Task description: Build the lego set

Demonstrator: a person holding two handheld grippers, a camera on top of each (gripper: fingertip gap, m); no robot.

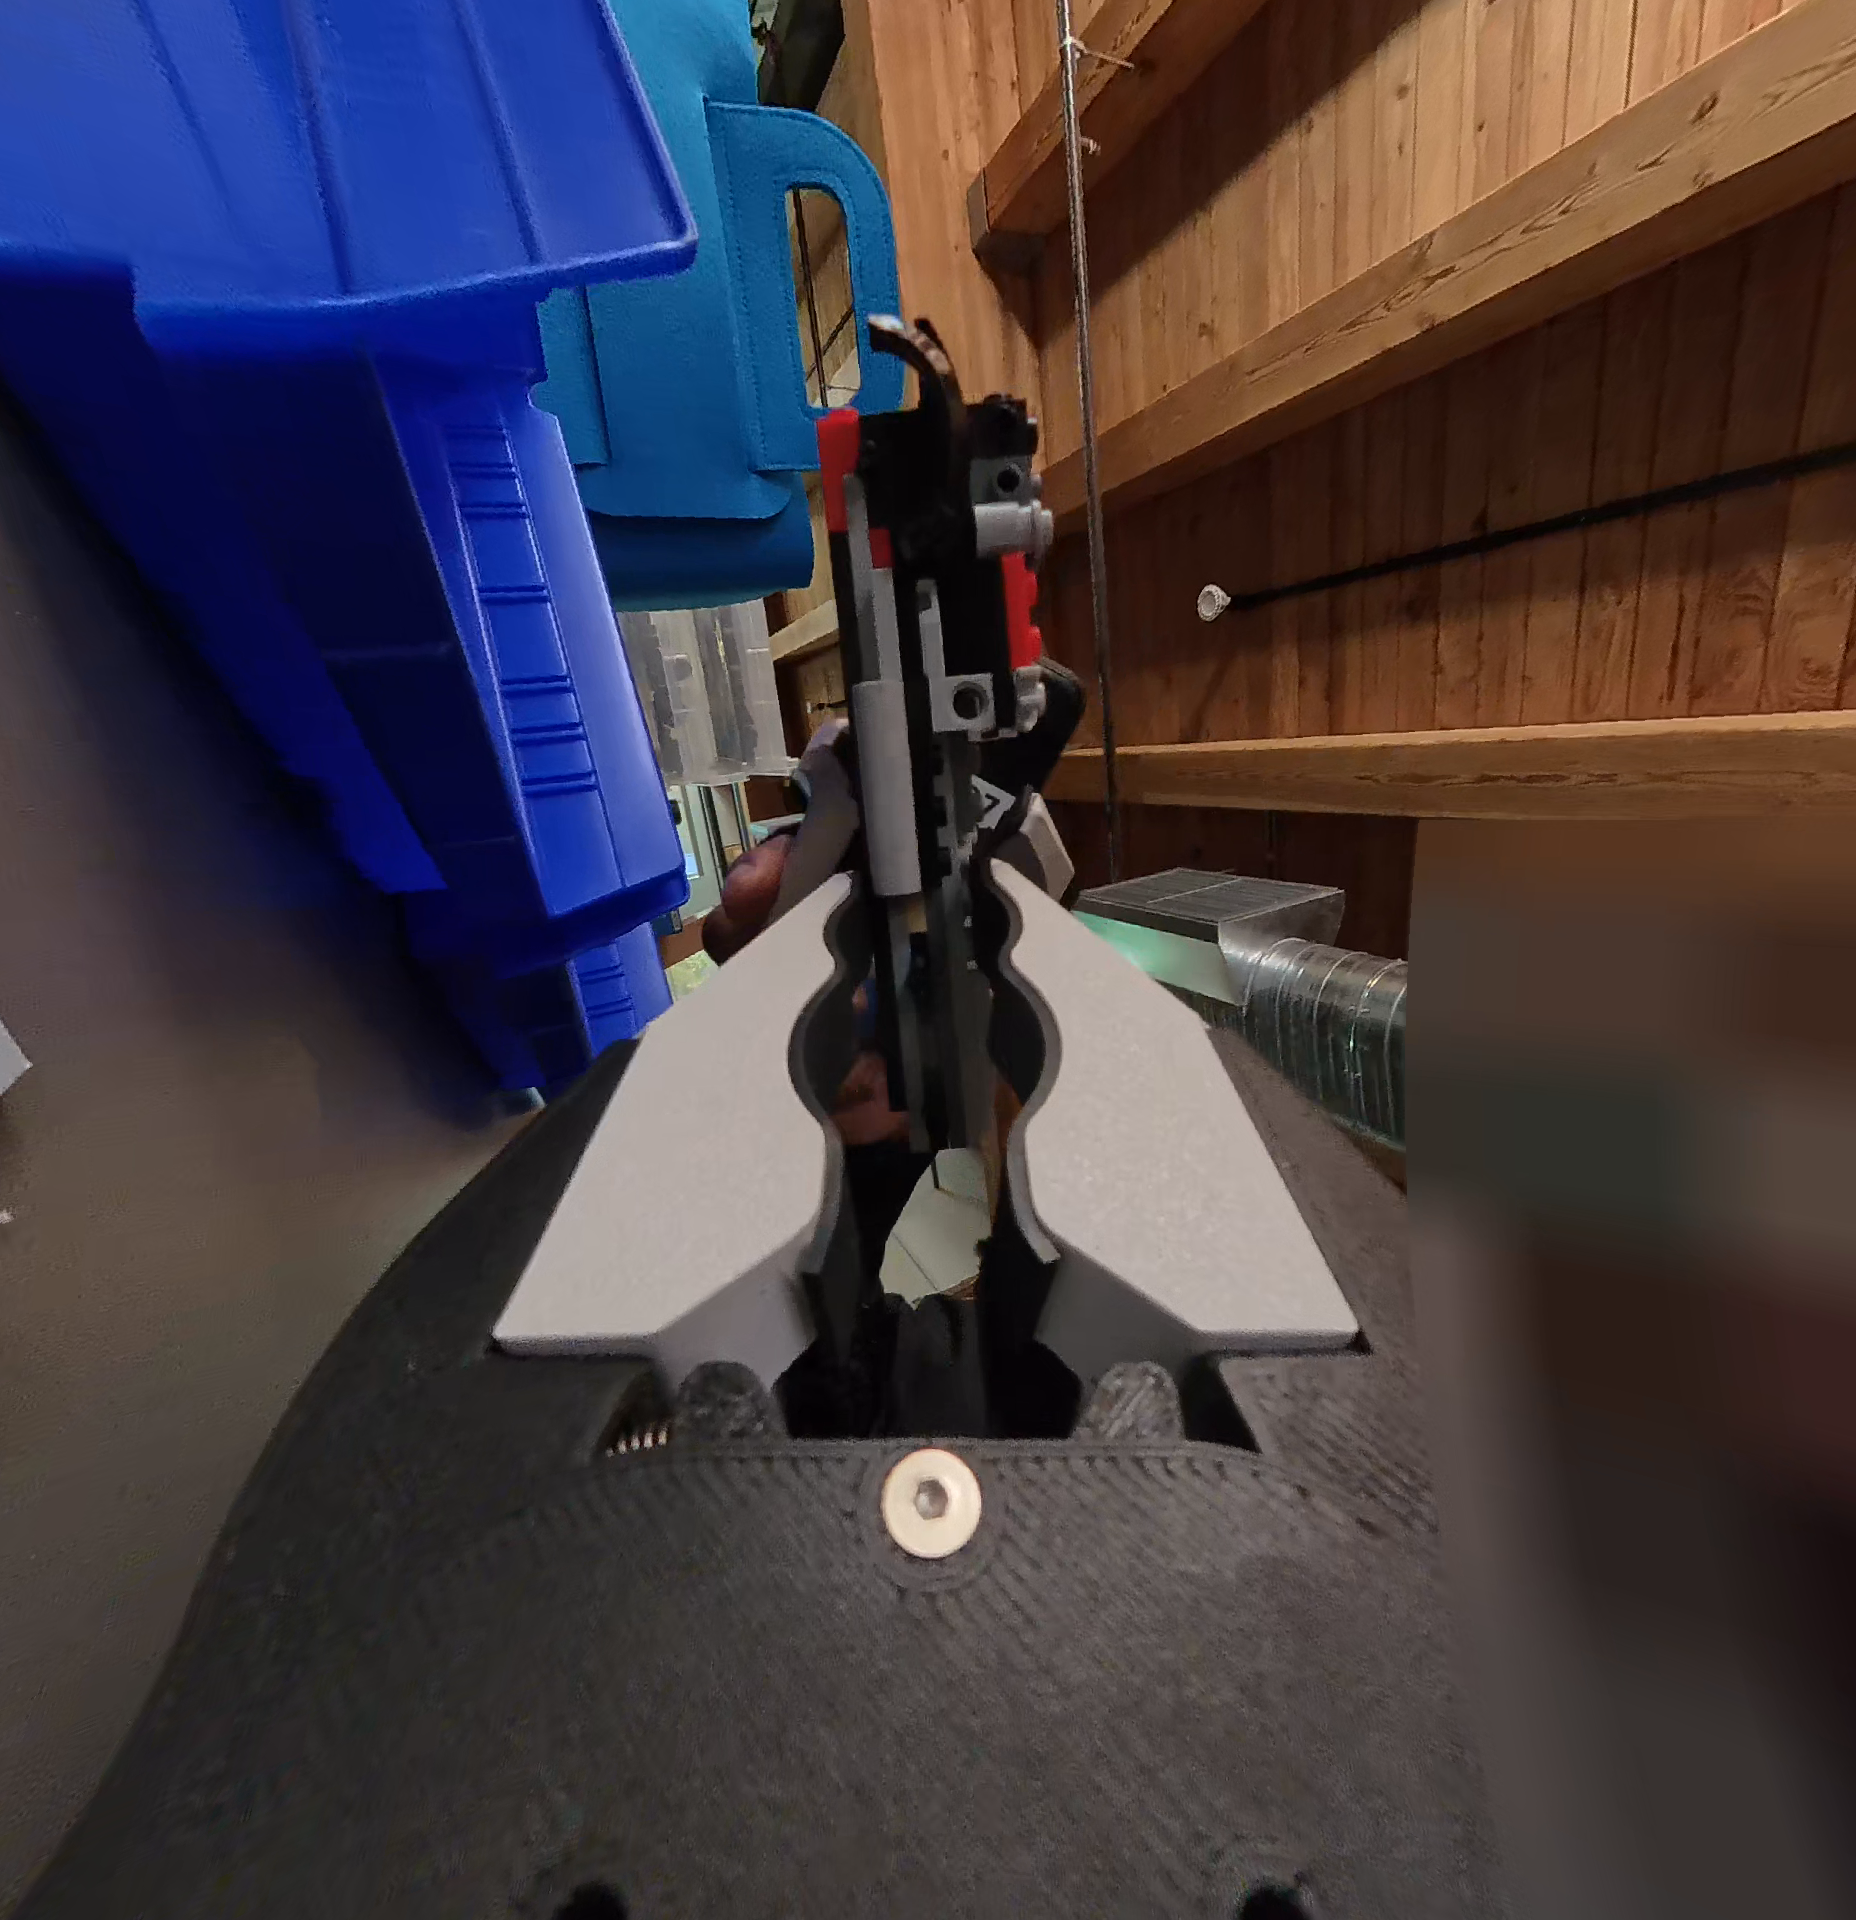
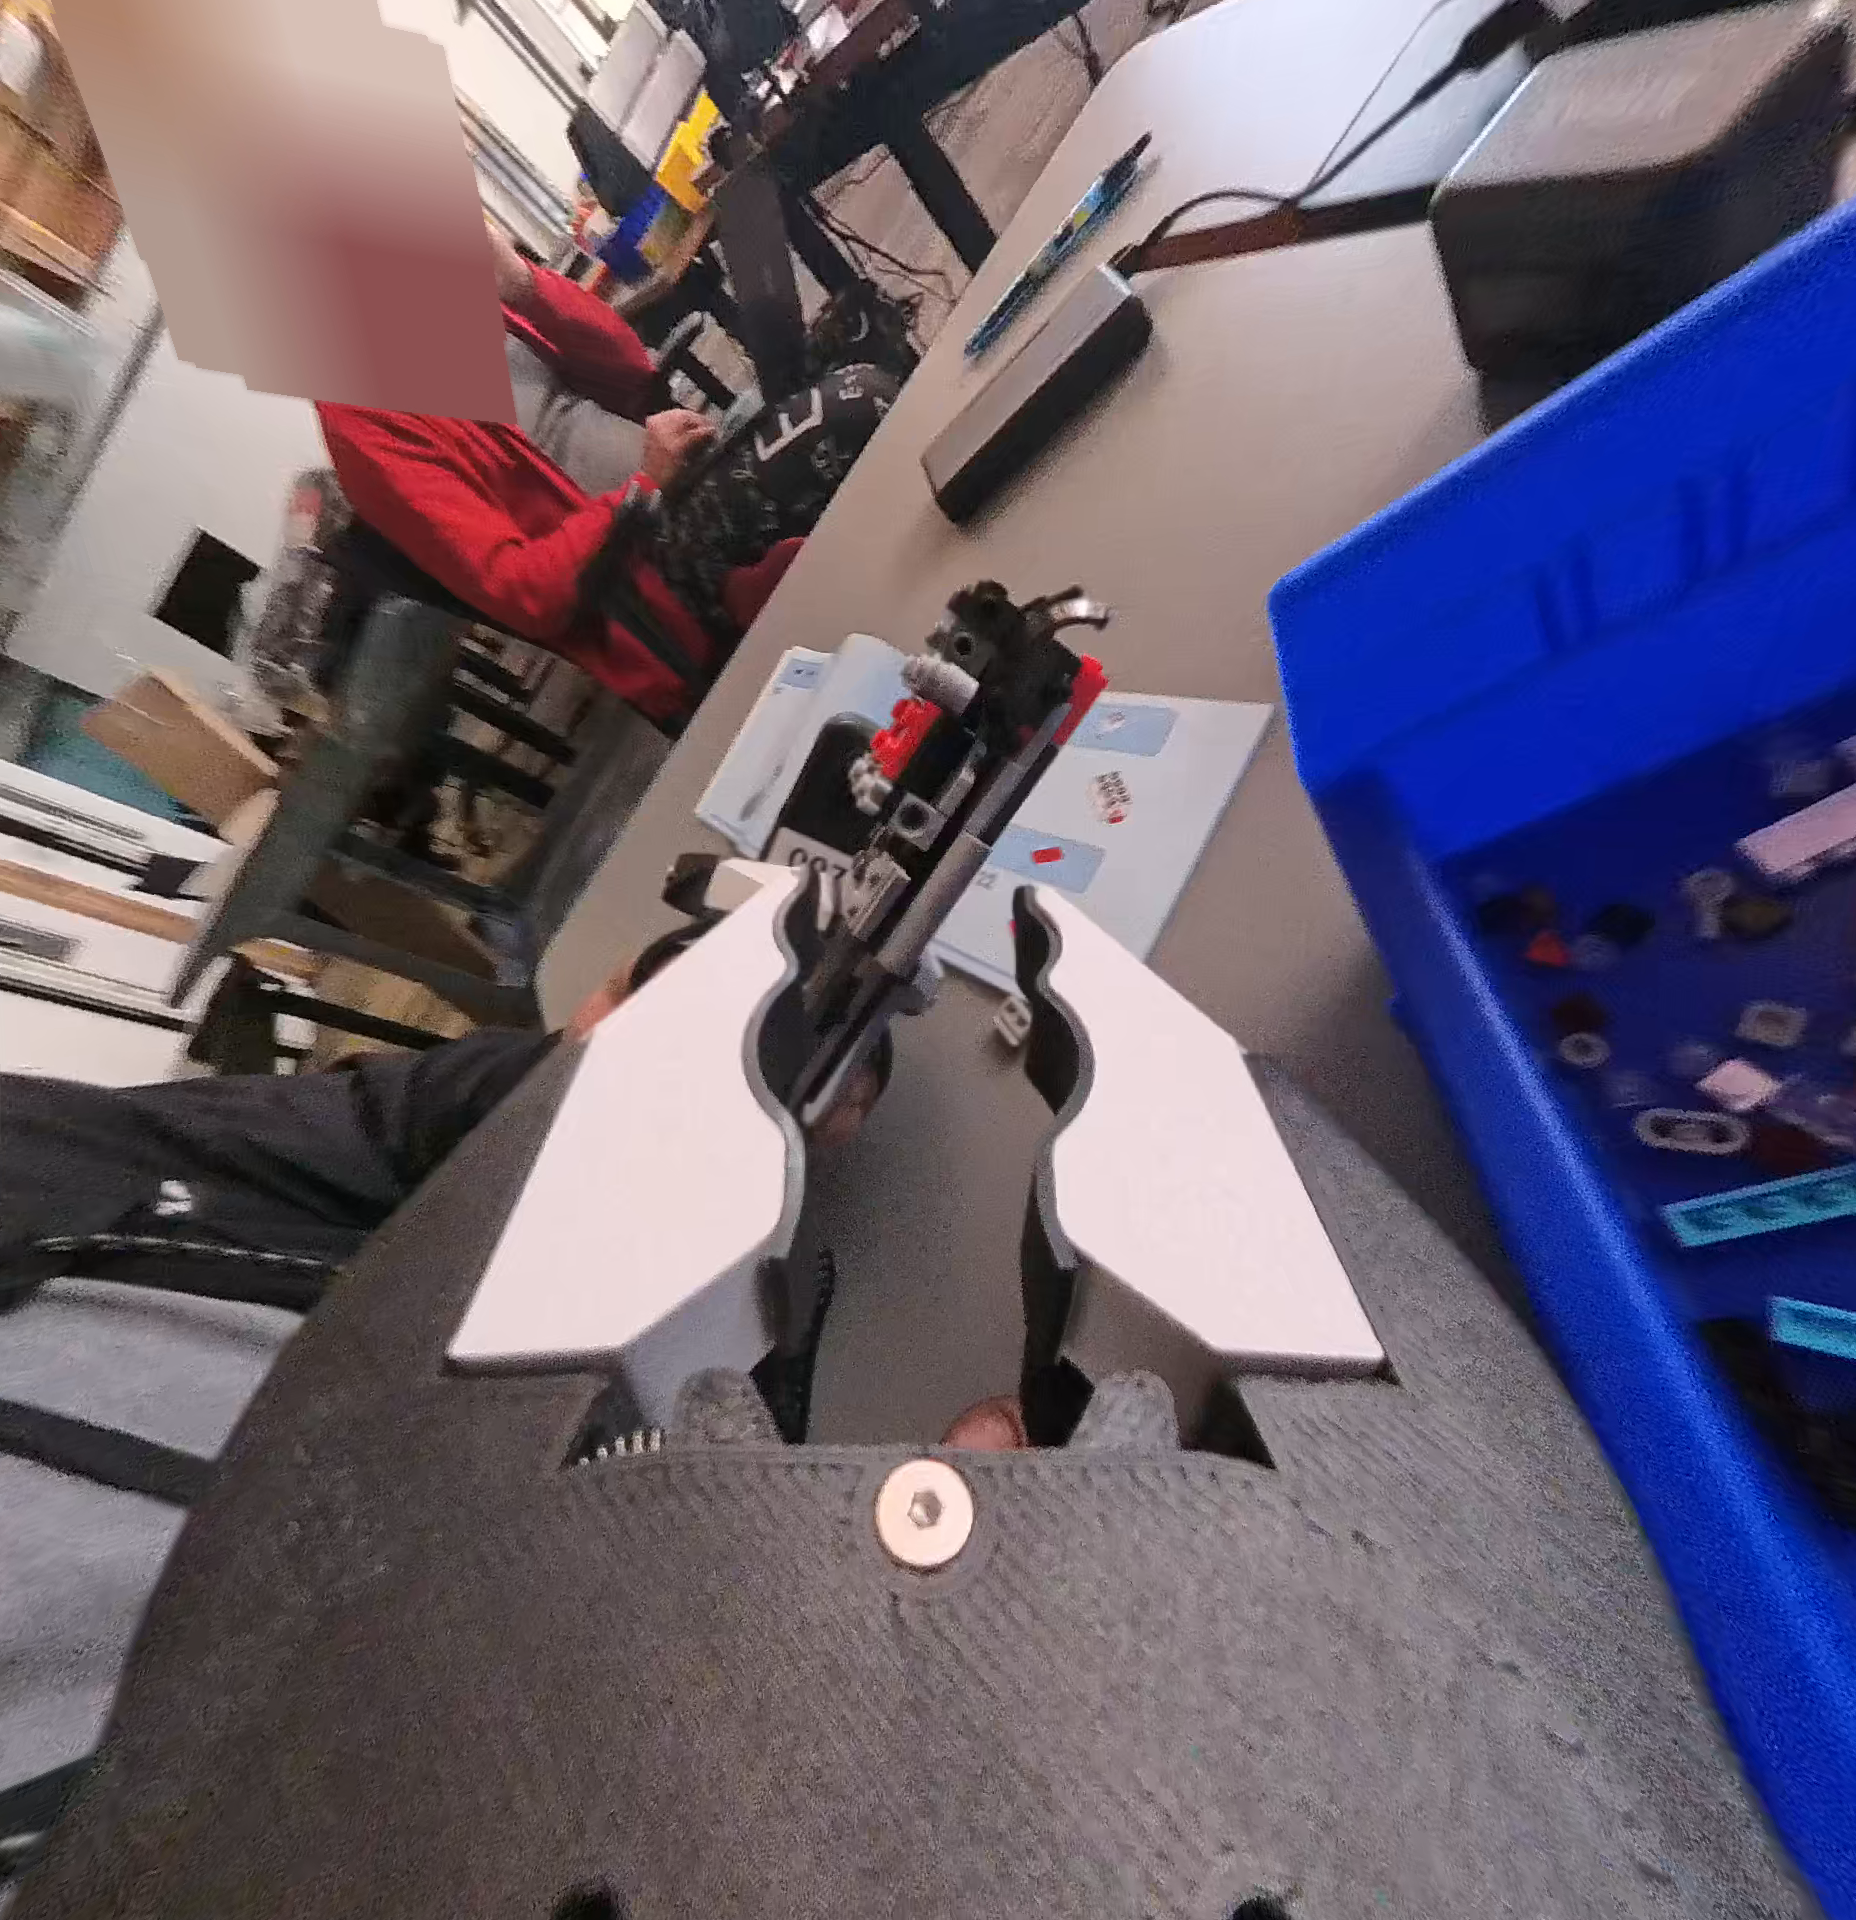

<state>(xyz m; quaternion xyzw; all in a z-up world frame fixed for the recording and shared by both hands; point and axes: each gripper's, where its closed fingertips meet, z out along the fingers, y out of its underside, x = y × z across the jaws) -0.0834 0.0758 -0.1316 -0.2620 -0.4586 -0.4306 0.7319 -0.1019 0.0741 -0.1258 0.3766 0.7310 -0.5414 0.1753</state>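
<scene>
Left gripper (image 1: 929,894) fingers clamped on the black-red-grey lego assembly (image 1: 929,644), held upright in the air. Right gripper (image 2: 908,914) fingers apart beside it, above the grey worktop (image 2: 1215,499); blue parts bin (image 2: 1589,727) alongside.

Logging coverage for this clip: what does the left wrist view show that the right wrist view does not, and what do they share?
Only the left wrist view: stacked blue bins, a blue felt bag, wooden wall shelves, a silver duct, and the left gripper shut on the model.

Only the right wrist view: the instruction booklet, a blue bin of loose pieces, the grey table, a person in a red sleeve, and the right gripper open.

Both: the black, red and grey lego model.
</scene>
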